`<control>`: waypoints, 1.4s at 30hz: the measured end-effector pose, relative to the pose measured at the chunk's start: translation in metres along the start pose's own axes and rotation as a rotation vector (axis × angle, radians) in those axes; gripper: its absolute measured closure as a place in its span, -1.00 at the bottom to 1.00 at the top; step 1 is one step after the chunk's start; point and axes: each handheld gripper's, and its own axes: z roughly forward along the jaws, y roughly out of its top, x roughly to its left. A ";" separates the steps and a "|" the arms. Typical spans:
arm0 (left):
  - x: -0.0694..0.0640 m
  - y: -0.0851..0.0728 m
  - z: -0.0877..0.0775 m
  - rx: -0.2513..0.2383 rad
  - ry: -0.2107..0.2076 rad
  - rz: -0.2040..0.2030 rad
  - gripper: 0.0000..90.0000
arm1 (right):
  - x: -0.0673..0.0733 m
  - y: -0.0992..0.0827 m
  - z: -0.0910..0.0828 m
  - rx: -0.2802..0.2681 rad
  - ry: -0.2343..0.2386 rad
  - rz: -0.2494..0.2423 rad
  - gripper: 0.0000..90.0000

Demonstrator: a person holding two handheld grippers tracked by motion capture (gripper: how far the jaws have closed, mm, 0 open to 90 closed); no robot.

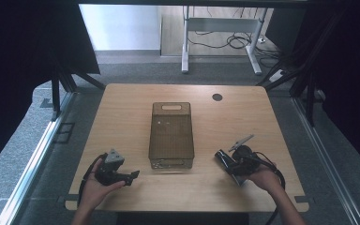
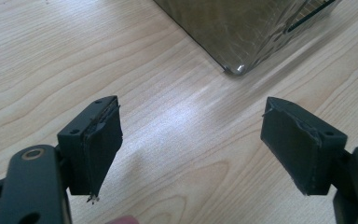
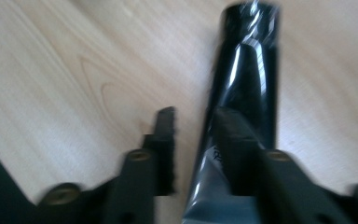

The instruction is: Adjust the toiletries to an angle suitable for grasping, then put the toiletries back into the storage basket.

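A glossy black tube (image 3: 244,70) lies on the wooden table (image 1: 122,117), cap end pointing away in the right gripper view. My right gripper (image 3: 193,135) hovers low over it, its jaws a narrow gap apart. The right jaw overlaps the tube, and bare wood shows between the tube and the left jaw. In the high view this gripper (image 1: 225,158) sits at the front right with the tube (image 1: 221,155) sticking out toward the bin. My left gripper (image 2: 191,135) is wide open over bare wood. It sits front left in the high view (image 1: 131,177), jaws pointing right.
A translucent brown bin (image 1: 171,136) with a handle slot stands lengthwise in the middle of the table, and its near corner (image 2: 237,67) lies just beyond my left jaws. A round cable hole (image 1: 217,97) marks the far right.
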 end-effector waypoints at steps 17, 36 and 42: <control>-0.001 0.001 -0.001 -0.001 -0.002 0.010 -0.54 | -0.011 0.013 -0.001 -0.011 -0.078 0.062 -0.24; -0.003 0.001 0.000 0.000 -0.007 0.013 -0.54 | -0.018 0.020 0.031 0.139 -0.112 0.079 -0.23; -0.002 0.001 0.000 0.001 -0.007 0.013 -0.54 | -0.015 0.021 0.039 0.175 -0.117 0.073 -0.15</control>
